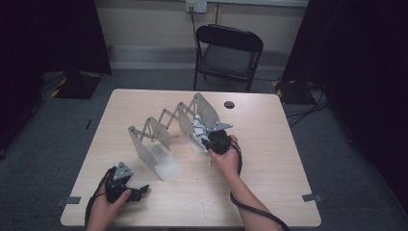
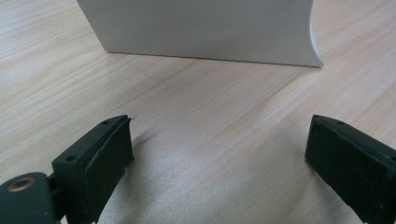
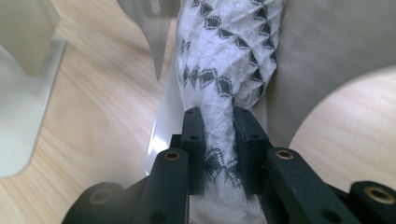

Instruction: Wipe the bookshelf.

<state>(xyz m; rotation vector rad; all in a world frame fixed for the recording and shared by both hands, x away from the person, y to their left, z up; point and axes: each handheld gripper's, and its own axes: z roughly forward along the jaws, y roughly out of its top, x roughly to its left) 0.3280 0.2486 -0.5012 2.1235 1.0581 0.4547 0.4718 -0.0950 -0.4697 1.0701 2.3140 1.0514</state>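
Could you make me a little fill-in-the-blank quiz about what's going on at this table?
1. The right gripper is shut on a white cloth patterned with small ___ diamonds.
2. The left gripper rests with its jaws ___ and nothing between them.
3. The cloth sits in a metal accordion rack on a ___ table.
4. Beyond the table stands a black folding ___.

Missing words: black; open; wooden; chair

A: Expanding rack (image 1: pixel 166 132) at mid tabletop (image 1: pixel 269 159), running from near left to far right. Rolled cloth (image 1: pixel 198 129) between its far plates, within right tool (image 1: pixel 208 140).

B: Left tool (image 1: pixel 139 191) at near left edge, before nearest plate (image 2: pixel 205 28). Chair (image 1: pixel 227 55) behind tabletop.
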